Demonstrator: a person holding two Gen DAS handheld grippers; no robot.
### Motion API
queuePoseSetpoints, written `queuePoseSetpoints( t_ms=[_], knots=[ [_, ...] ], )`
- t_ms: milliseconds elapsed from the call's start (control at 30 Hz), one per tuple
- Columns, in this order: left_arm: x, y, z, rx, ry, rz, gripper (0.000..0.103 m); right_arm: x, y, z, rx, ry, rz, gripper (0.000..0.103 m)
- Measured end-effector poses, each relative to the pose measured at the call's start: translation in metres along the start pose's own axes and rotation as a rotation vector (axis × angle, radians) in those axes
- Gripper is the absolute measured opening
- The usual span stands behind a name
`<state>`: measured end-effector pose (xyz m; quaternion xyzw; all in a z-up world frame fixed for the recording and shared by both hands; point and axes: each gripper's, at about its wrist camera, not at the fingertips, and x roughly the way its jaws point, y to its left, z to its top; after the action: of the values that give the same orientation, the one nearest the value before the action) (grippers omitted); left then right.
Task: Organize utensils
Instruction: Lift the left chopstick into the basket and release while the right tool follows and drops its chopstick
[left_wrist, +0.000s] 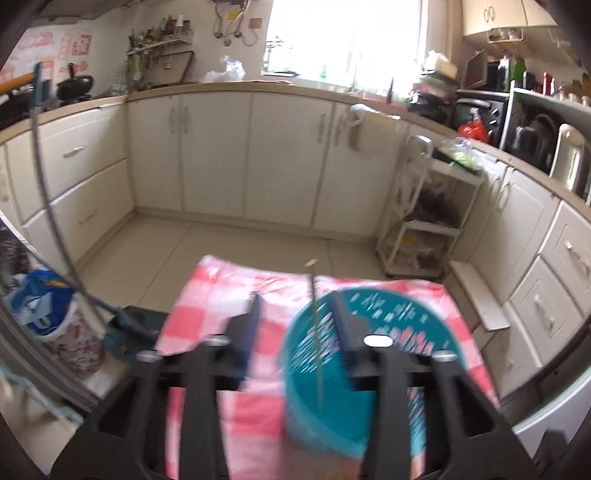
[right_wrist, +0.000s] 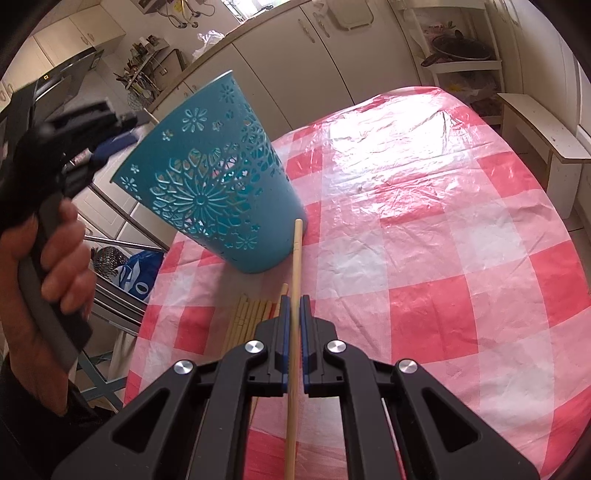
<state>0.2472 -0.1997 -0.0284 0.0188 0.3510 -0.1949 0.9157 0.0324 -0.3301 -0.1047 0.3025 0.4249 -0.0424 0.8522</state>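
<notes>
A teal cut-out utensil holder (right_wrist: 218, 184) stands tilted on the red-checked tablecloth (right_wrist: 424, 229). My left gripper (left_wrist: 295, 306) is open near the holder's rim (left_wrist: 369, 343): its right finger (left_wrist: 341, 314) reaches over the holder's opening and its left finger stays outside; in the right wrist view it appears at the upper left (right_wrist: 99, 122). A thin chopstick (left_wrist: 316, 339) stands in the holder. My right gripper (right_wrist: 294, 306) is shut on one bamboo chopstick (right_wrist: 295, 280), whose tip reaches the holder's base. Several more chopsticks (right_wrist: 247, 317) lie on the cloth just left of my right fingers.
Cream kitchen cabinets (left_wrist: 221, 147) line the walls. A white shelf cart (left_wrist: 424, 229) stands right of the table. A wooden bench (right_wrist: 539, 136) sits past the table's far right edge. A blue bag (left_wrist: 40, 299) lies on the floor at left.
</notes>
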Motion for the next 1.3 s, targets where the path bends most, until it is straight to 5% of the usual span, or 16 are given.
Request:
queuePoseSetpoints(
  t_ms=[200, 400, 600, 800, 933, 1100, 1300],
  knots=[
    [-0.052, 0.043, -0.031, -0.120, 0.005, 0.033, 0.075, -0.012, -0.006, 0.001, 0.053, -0.072, 0.060, 0.006],
    [-0.050, 0.072, -0.049, -0.203, 0.071, 0.021, 0.075, -0.047, 0.004, 0.004, 0.077, -0.204, 0.163, 0.006],
    [-0.058, 0.080, -0.043, -0.217, 0.030, 0.029, 0.077, -0.074, 0.043, 0.048, 0.085, -0.376, 0.257, 0.006],
    [-0.060, 0.092, -0.041, -0.252, 0.033, 0.021, 0.079, -0.049, 0.093, 0.125, 0.063, -0.506, 0.210, 0.006],
    [-0.060, 0.095, -0.039, -0.258, 0.038, 0.021, 0.081, -0.013, 0.112, 0.150, 0.026, -0.521, 0.066, 0.006],
    [-0.059, 0.098, -0.038, -0.249, 0.049, 0.031, 0.081, 0.010, 0.115, 0.139, -0.061, -0.445, -0.031, 0.007],
    [-0.053, 0.099, -0.043, -0.218, 0.097, 0.051, 0.082, -0.020, 0.107, 0.104, -0.115, -0.432, -0.021, 0.018]
  ],
)
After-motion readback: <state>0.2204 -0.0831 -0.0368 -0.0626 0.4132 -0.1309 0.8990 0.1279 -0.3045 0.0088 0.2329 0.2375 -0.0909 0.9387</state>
